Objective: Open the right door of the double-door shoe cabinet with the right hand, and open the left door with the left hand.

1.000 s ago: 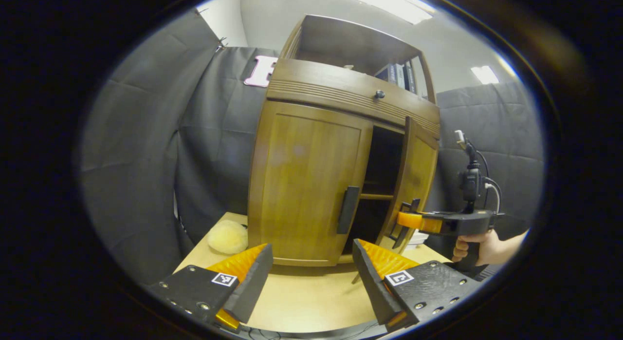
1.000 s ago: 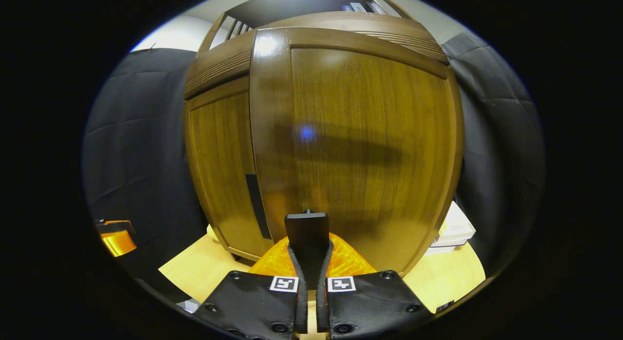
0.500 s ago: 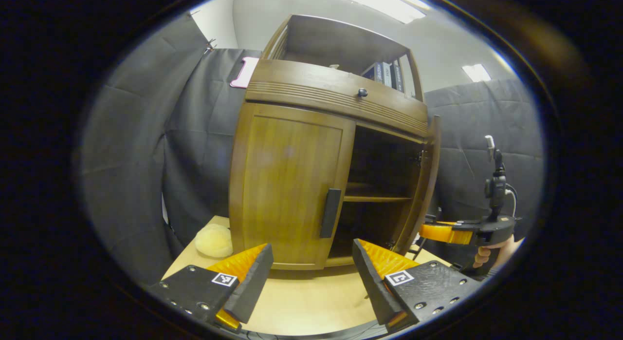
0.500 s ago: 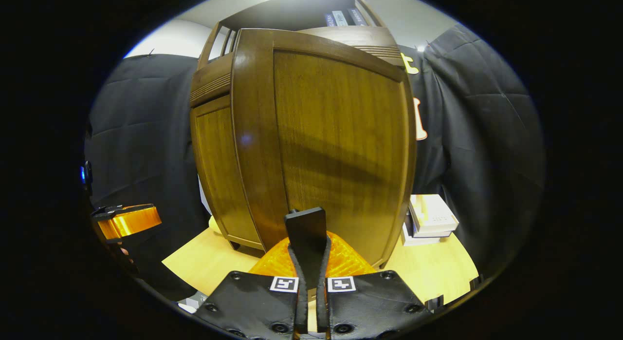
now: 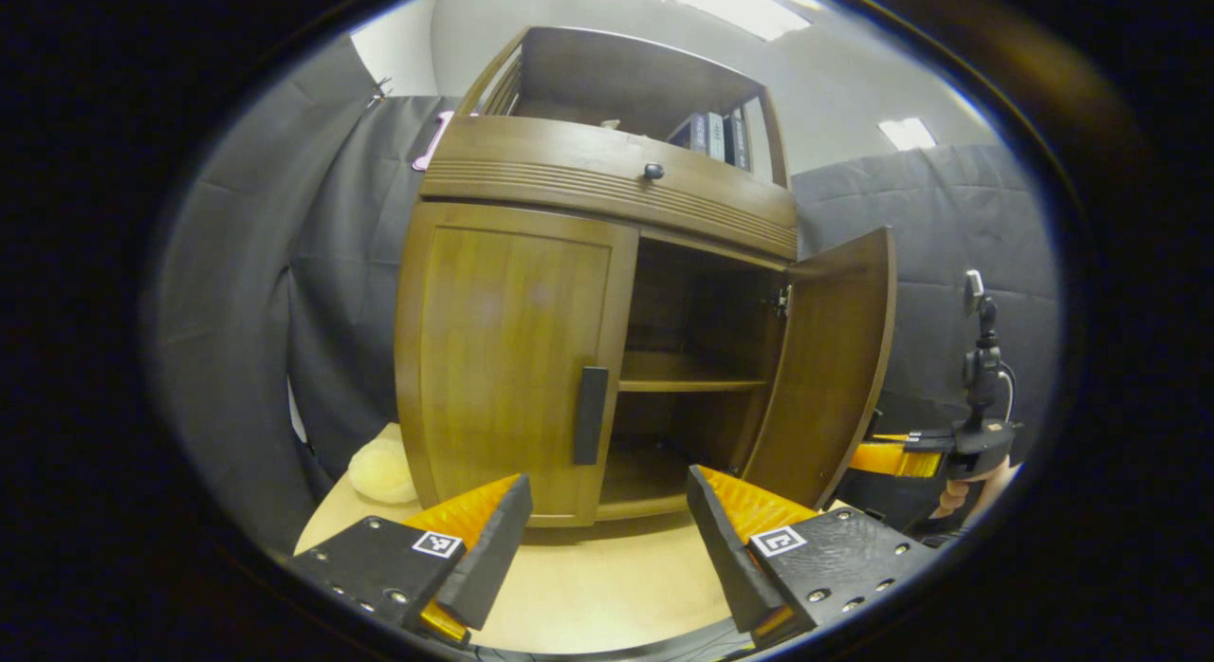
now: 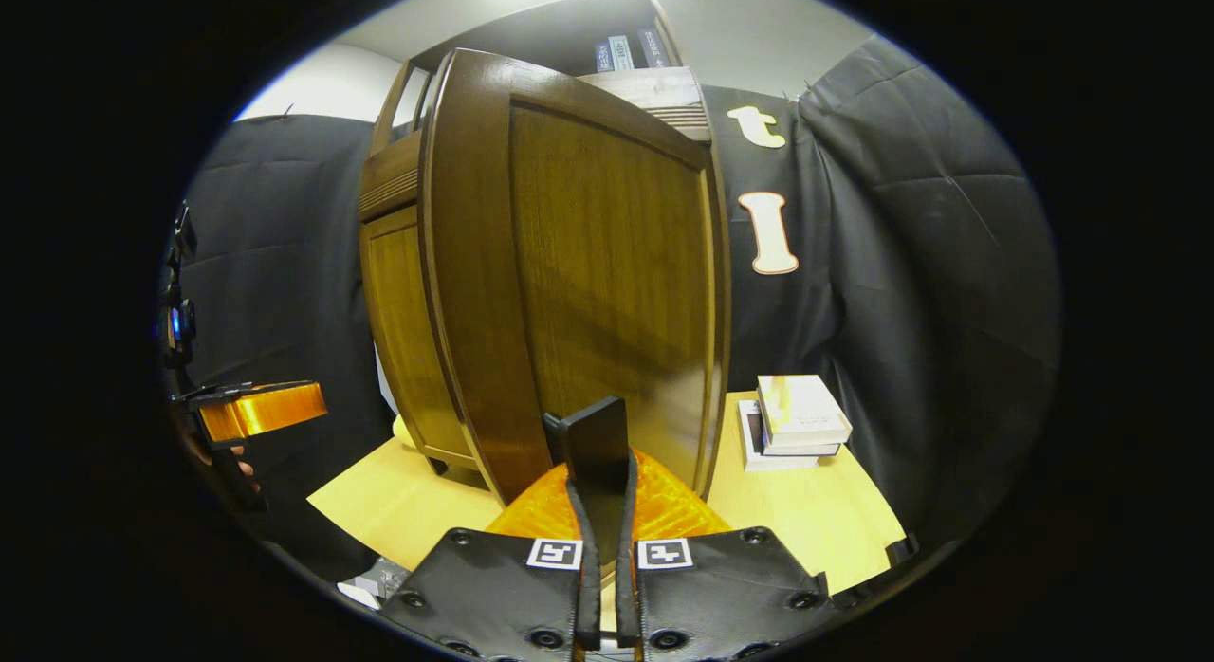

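right hand-held gripper (image 6: 601, 472) is what i check first: in the right gripper view its two fingers are pressed together on the dark handle of the right door (image 6: 593, 441), gripping it from both sides. that right door (image 6: 588, 273) stands swung well out from the shoe cabinet (image 5: 569, 292), and from the left gripper view i see its inner face (image 5: 830, 368) angled away from the opening, with the right hand-held gripper (image 5: 896, 453) at its outer side and a hand (image 5: 967, 496) holding the grip below.

on my left hand-held gripper (image 5: 607, 520) the fingers are spread wide with nothing between them; it sits in front of the cabinet, apart from it, low over the light wooden table (image 5: 597, 586). the left door (image 5: 512, 358) is closed, its dark vertical handle (image 5: 590, 415) at the door's inner edge, above and between my open fingers.

behind the open door i can see a shelf (image 5: 688, 384) across the dark interior. above the doors runs a ribbed drawer front with a small round knob (image 5: 653, 171), and on the open top shelf stand some books (image 5: 711, 136). a pale fluffy thing (image 5: 379, 472) lies on the table at the cabinet's left foot. in the right gripper view a small stack of books (image 6: 797, 420) lies on the table beside the cabinet, and the left hand-held gripper (image 6: 256, 411) shows far off at the left edge.
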### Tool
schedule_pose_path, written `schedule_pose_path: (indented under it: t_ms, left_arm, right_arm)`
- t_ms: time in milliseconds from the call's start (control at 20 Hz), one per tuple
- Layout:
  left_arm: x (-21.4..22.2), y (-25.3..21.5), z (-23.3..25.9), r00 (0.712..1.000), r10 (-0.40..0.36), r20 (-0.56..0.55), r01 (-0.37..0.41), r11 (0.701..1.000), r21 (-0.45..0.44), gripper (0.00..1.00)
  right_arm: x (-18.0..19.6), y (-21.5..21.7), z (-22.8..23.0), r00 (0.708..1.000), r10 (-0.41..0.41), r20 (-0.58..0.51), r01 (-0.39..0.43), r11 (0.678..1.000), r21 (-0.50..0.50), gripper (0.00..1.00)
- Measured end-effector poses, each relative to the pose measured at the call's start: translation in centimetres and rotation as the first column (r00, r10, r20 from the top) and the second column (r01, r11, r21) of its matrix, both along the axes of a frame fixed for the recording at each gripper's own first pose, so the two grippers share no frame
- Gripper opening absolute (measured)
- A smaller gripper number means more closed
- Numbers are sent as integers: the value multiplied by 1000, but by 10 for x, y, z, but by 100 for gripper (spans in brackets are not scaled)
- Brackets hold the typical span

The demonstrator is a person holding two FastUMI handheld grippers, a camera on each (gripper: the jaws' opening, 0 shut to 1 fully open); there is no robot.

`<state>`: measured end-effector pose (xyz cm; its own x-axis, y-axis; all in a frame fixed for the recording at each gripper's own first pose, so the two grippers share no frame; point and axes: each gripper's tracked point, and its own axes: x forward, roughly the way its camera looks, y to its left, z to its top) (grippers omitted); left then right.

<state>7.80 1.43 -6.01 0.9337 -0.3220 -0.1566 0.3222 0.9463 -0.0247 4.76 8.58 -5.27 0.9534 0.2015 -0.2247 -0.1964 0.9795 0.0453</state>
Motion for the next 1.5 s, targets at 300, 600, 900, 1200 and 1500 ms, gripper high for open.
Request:
schedule_pose_path:
  t_ms: [300, 600, 900, 1200, 1500]
  left_arm:
    - [-3, 4, 4, 1000, 21, -21, -22, 1000, -10, 94]
    - [1, 12, 5, 997, 80, -3, -80, 997, 10, 94]
    - [3, 9, 1, 994, 111, -5, -111, 993, 25, 94]
    - [12, 7, 7, 992, 127, -4, -127, 992, 21, 94]
    - [14, 15, 6, 991, 134, 5, -134, 990, 40, 94]
  right_arm:
    - [-6, -19, 0, 999, 36, -6, -36, 999, -6, 5]
    - [-6, -75, 2, 997, 79, 13, -78, 997, -9, 7]
    - [1, -107, 2, 995, 93, 42, -95, 994, 47, 6]
    - [0, -109, 2, 997, 73, 40, -73, 997, 14, 8]
    - [-21, -109, 1, 999, 41, 14, -41, 999, 23, 5]
